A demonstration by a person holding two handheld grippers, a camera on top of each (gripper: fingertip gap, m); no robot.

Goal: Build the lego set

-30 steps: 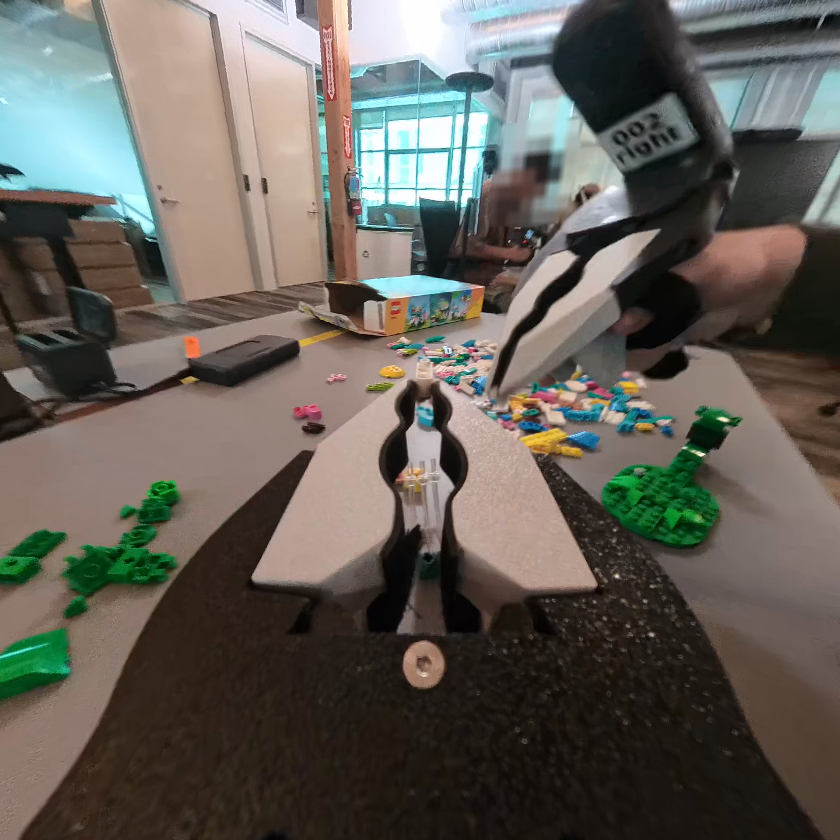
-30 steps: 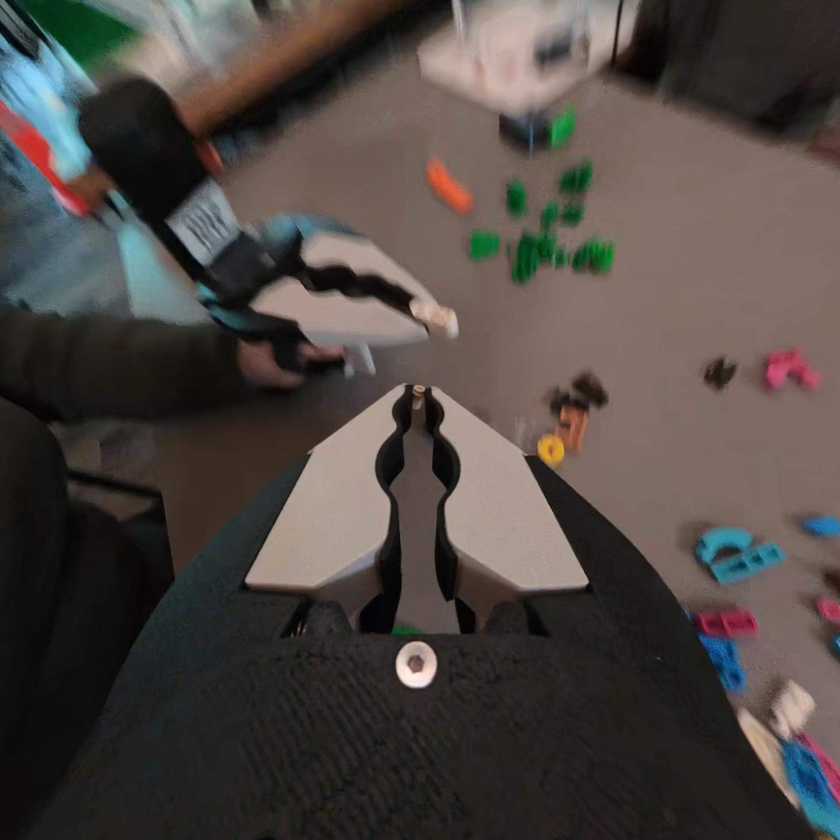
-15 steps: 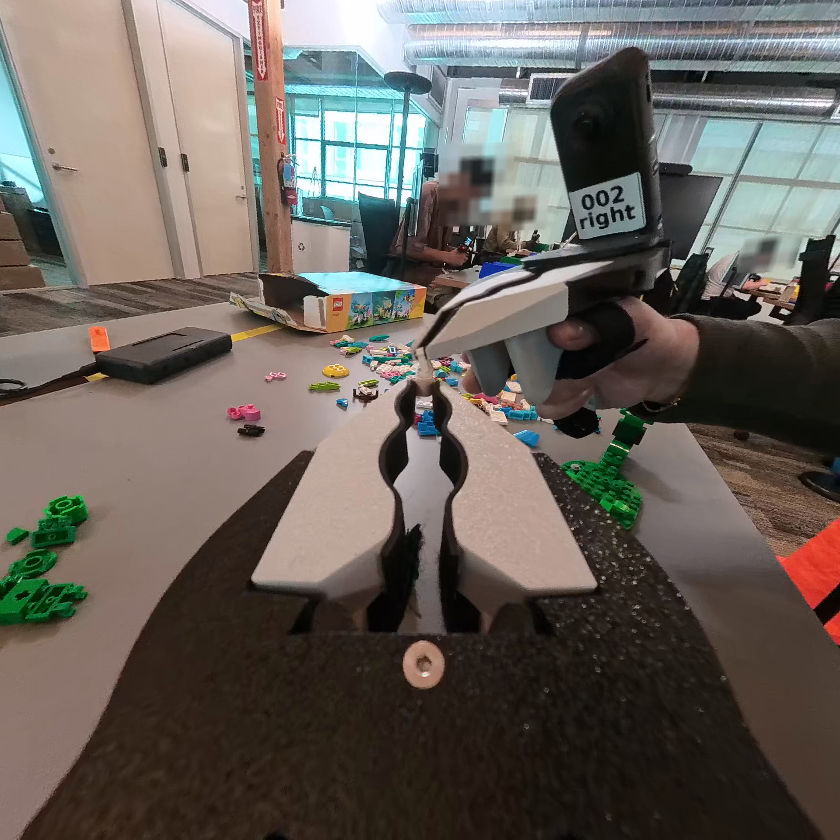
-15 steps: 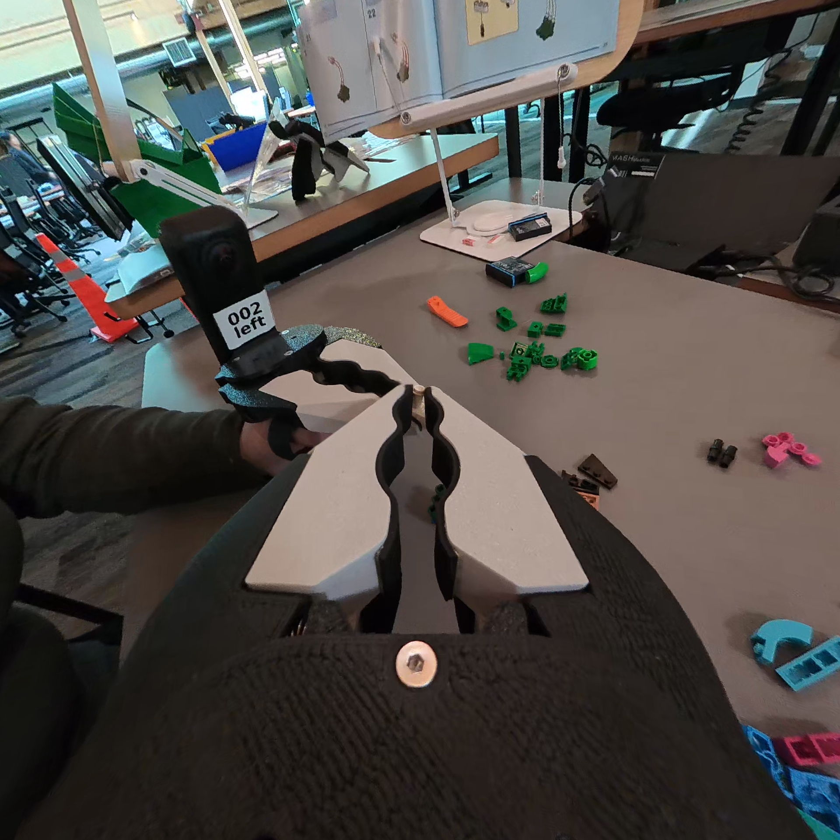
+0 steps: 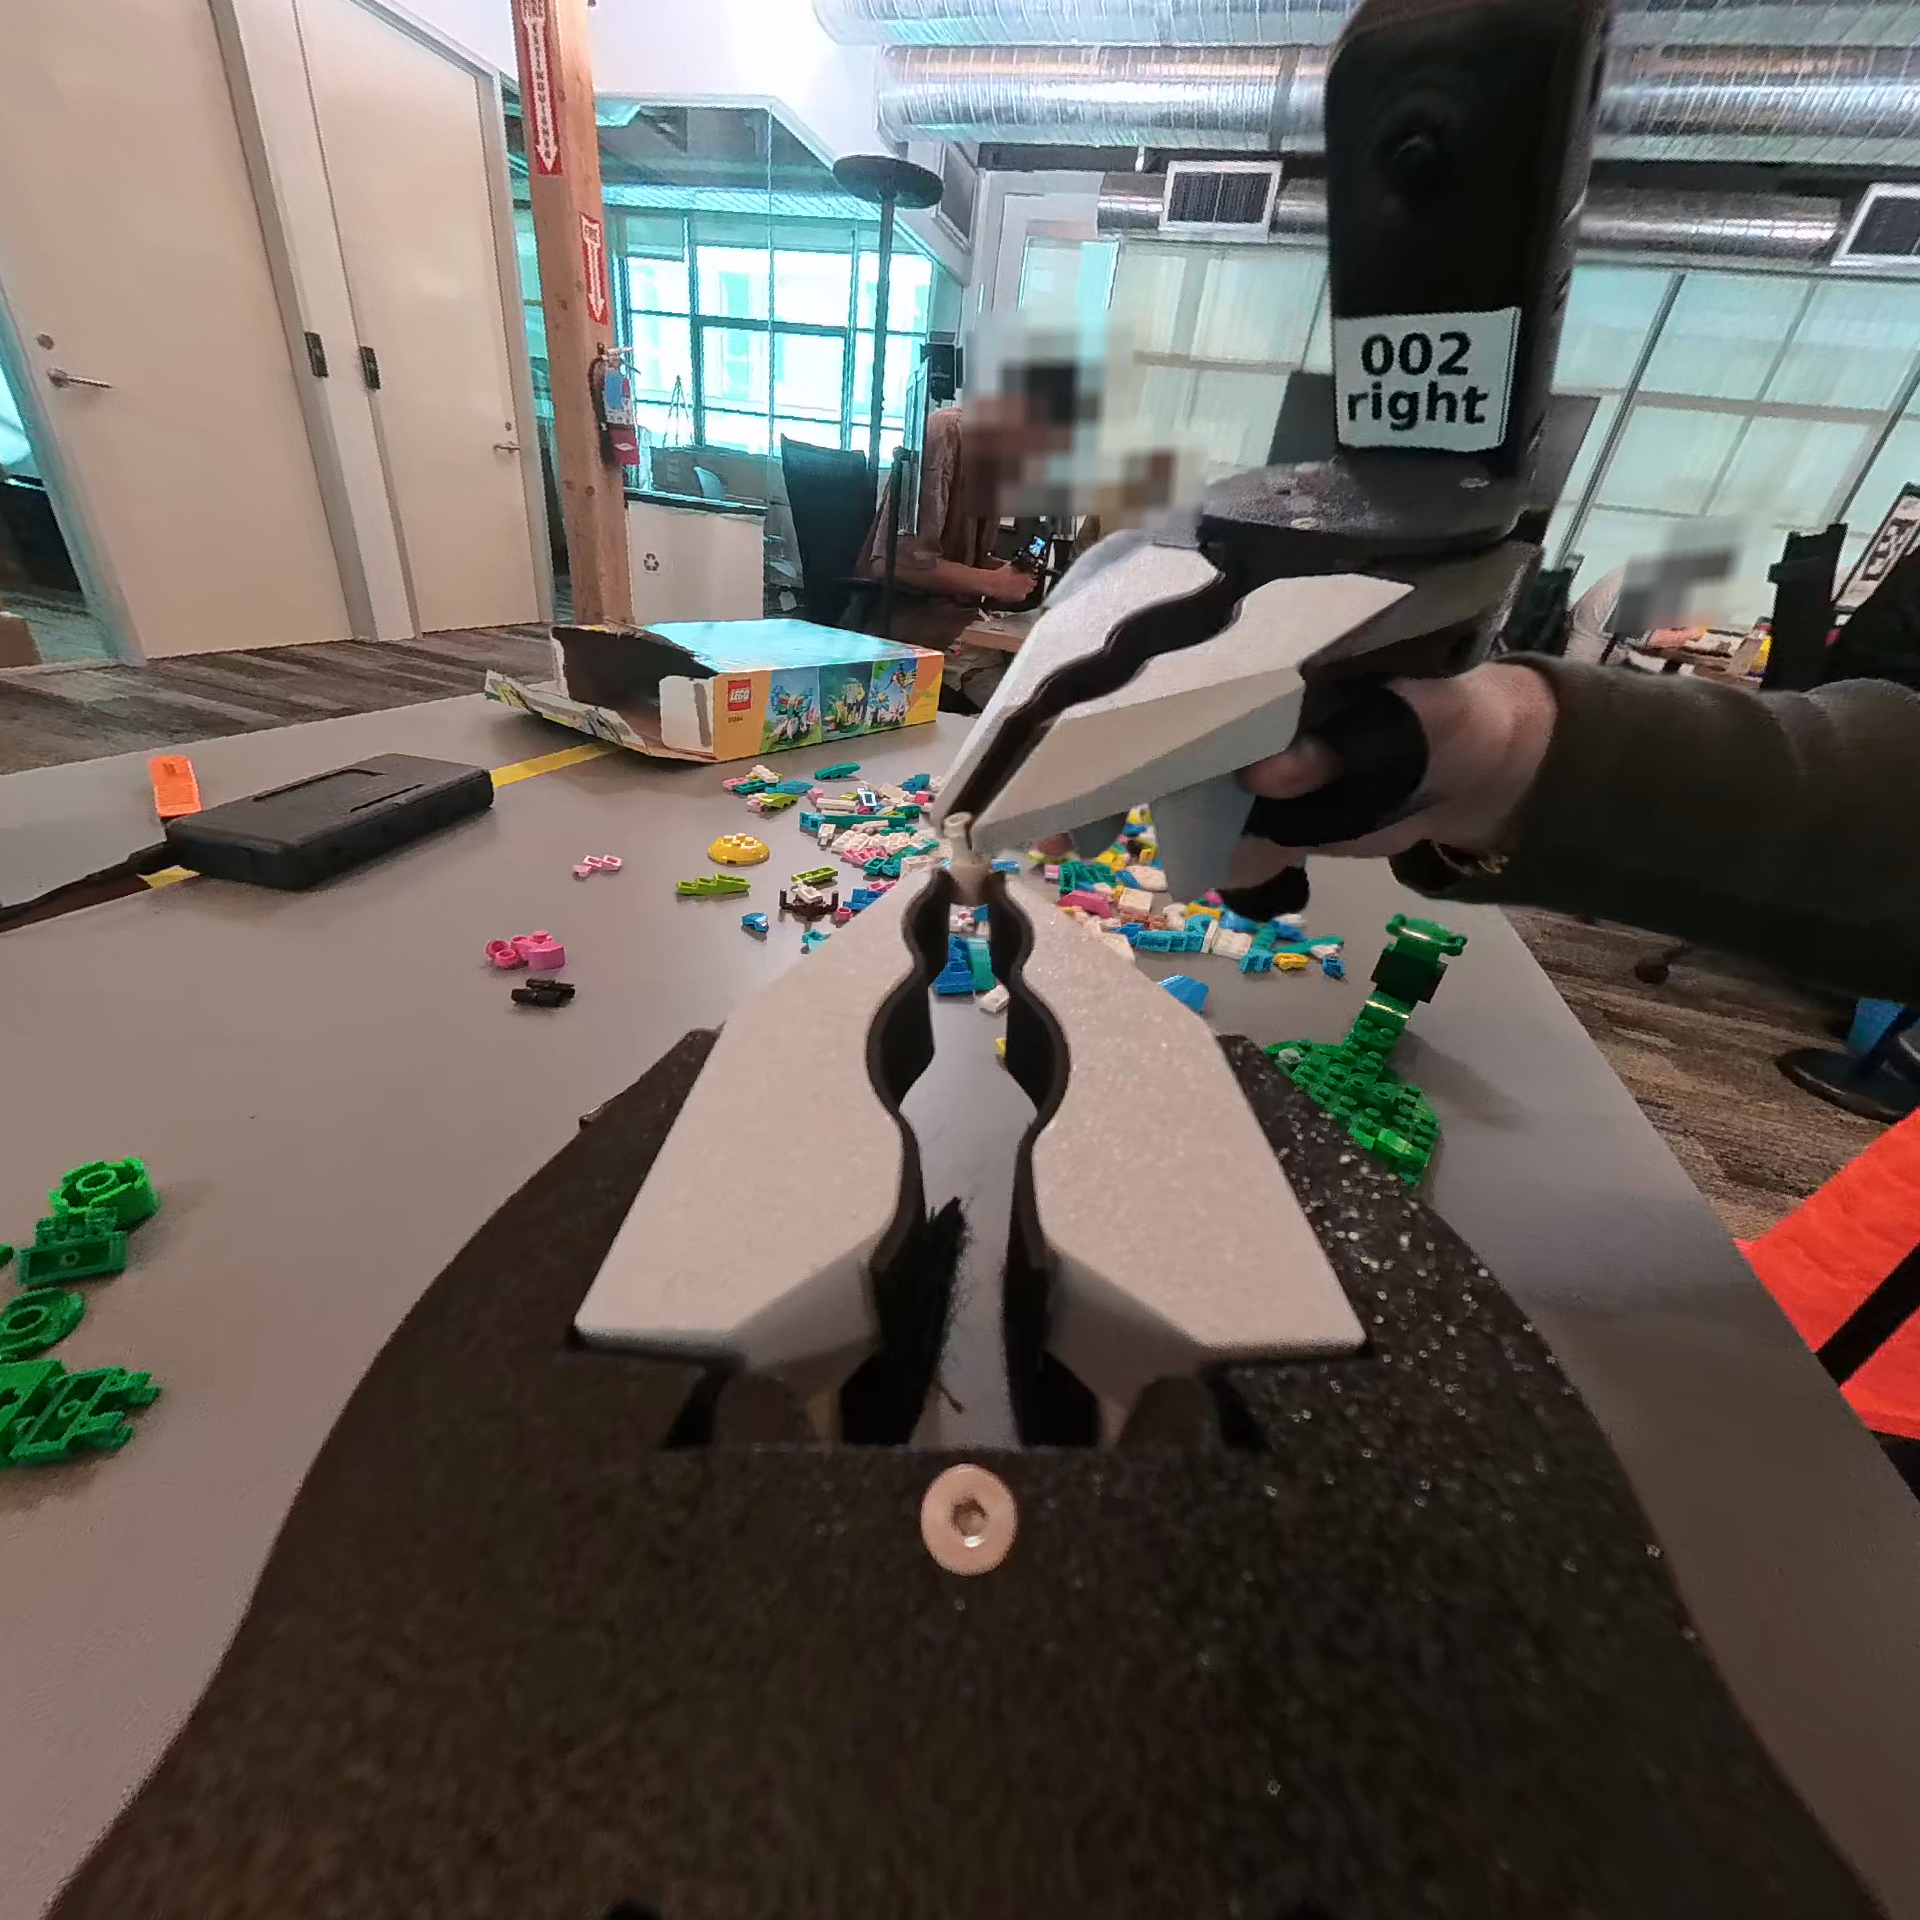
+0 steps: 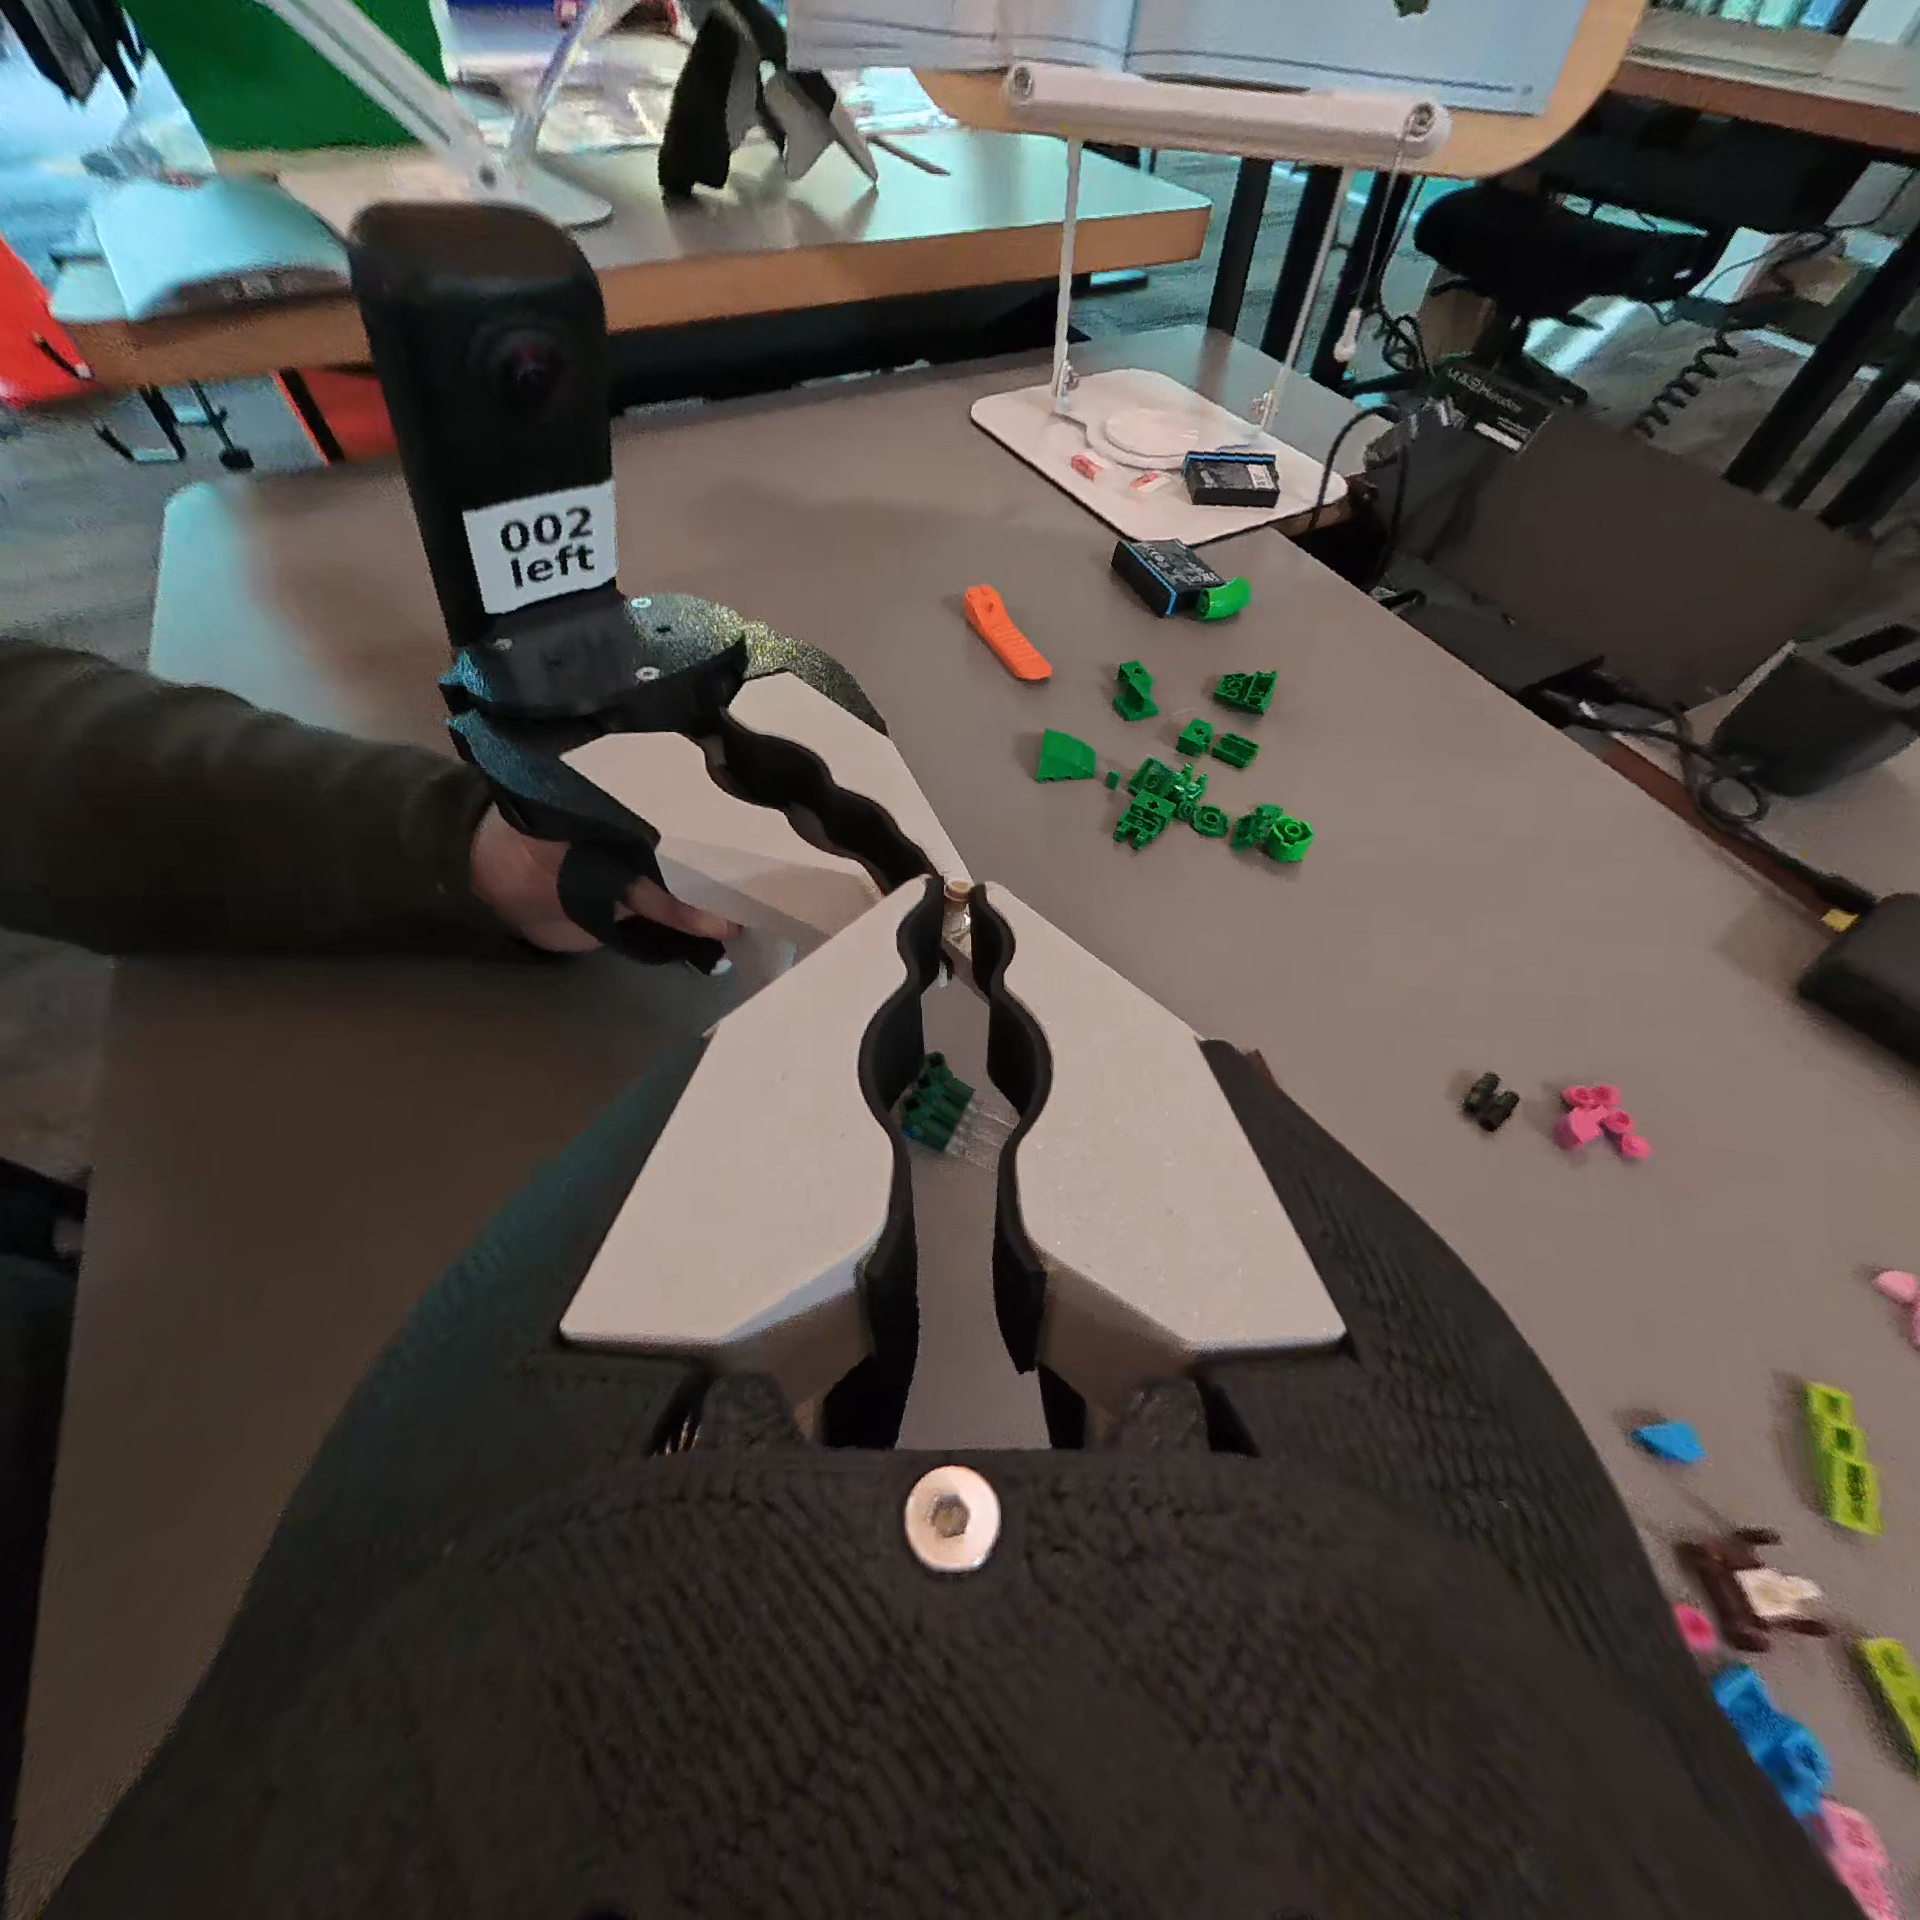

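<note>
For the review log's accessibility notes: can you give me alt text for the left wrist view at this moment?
Above a grey table, the left gripper and the right gripper meet tip to tip, each pinching a small tan piece. Behind them lie a scatter of coloured bricks, a green plant build to the right, and loose green pieces to the left.

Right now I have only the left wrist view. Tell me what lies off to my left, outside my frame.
Observer: In the right wrist view, an open instruction booklet is clipped up on a white stand at the far edge of the table.
Operator: Now report anything underneath.
Observer: Through the gap of the right gripper, a small green piece shows lower down. I cannot tell whether it hangs or lies on the table.
Operator: Name what's beside the orange tool.
Observer: A black box, with a green curved brick touching its end.
</note>
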